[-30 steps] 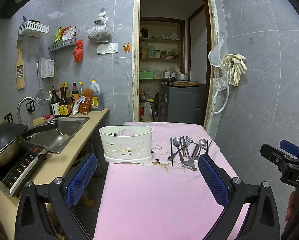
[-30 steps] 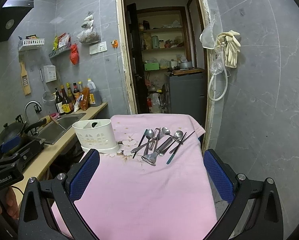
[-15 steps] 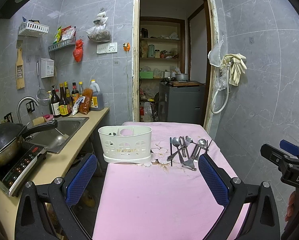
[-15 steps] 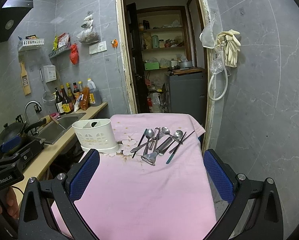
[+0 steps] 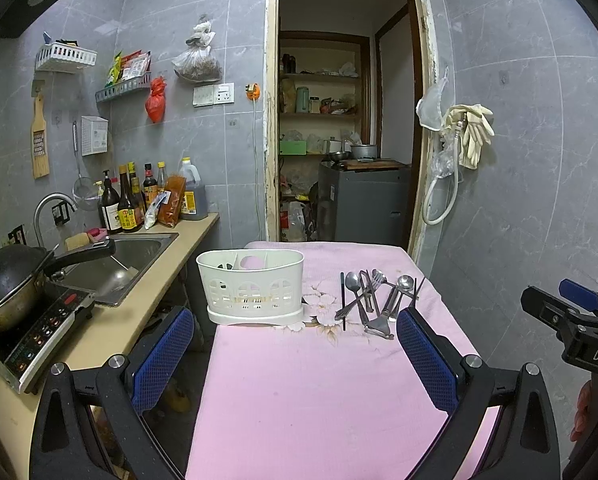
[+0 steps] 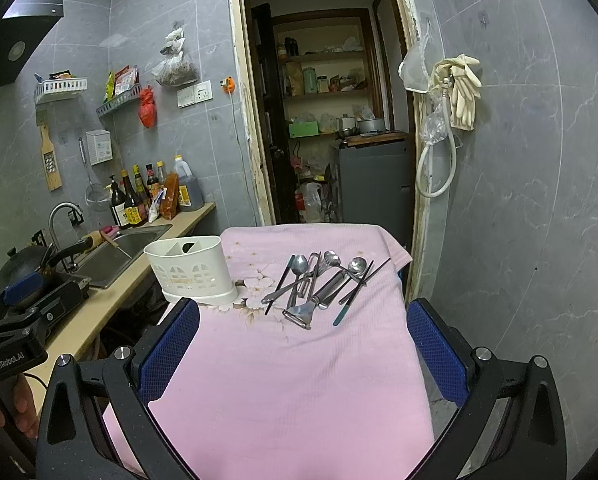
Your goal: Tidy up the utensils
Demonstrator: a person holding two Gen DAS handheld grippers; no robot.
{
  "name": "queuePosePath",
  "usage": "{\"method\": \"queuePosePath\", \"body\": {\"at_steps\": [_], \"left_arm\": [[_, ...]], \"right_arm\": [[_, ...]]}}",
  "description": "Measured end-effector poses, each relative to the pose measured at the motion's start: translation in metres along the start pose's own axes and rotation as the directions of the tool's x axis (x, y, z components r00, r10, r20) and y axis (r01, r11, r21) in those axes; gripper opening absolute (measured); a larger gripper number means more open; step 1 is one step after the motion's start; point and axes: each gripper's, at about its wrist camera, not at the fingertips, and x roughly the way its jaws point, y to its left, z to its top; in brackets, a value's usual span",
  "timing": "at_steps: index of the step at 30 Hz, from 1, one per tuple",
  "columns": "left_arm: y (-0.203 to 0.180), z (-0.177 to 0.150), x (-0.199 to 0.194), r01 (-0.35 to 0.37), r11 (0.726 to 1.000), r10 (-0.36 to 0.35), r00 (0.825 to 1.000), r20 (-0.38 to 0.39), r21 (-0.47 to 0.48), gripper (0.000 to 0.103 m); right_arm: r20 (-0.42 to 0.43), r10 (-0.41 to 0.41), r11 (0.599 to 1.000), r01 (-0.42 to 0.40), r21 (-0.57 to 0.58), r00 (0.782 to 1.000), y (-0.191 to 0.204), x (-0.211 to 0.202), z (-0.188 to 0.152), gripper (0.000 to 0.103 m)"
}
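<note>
A pile of metal utensils (image 5: 373, 296) (image 6: 323, 284), spoons, a fork, a peeler and dark chopsticks, lies on the pink cloth at the table's far right. A white perforated utensil holder (image 5: 253, 286) (image 6: 193, 270) stands upright to their left. My left gripper (image 5: 295, 344) is open over the near part of the table, well short of both. My right gripper (image 6: 303, 344) is open too, nothing between its blue pads, near the table's front. Each gripper shows at the edge of the other's view.
The pink-covered table (image 5: 311, 392) fills the middle. A counter (image 5: 111, 328) on the left carries a sink (image 5: 111, 264), a pan on an induction hob (image 5: 7, 292) and bottles (image 5: 139, 200). A doorway (image 5: 339, 140) opens behind; a tiled wall is close on the right.
Almost nothing: both grippers stay open and hover in place, with only a slight drift of the views. The utensils and holder have not moved.
</note>
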Motion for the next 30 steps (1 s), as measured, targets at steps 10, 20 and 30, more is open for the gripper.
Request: {"method": "queuePosePath", "body": {"at_steps": [10, 20, 30], "left_arm": [[0.000, 0.000, 0.000, 0.001, 1.000, -0.001, 1.000, -0.001, 0.001, 0.102], [-0.002, -0.002, 0.001, 0.000, 1.000, 0.000, 1.000, -0.006, 0.007, 0.102], [-0.005, -0.009, 0.007, -0.002, 1.000, 0.002, 1.000, -0.016, 0.020, 0.102]], "right_arm": [[0.002, 0.001, 1.000, -0.001, 0.000, 1.000, 0.001, 0.000, -0.002, 0.102], [-0.012, 0.000, 1.000, 0.000, 0.013, 1.000, 0.001, 0.000, -0.009, 0.102], [-0.027, -0.008, 1.000, 0.009, 0.025, 1.000, -0.004, 0.009, -0.005, 0.102]]}}
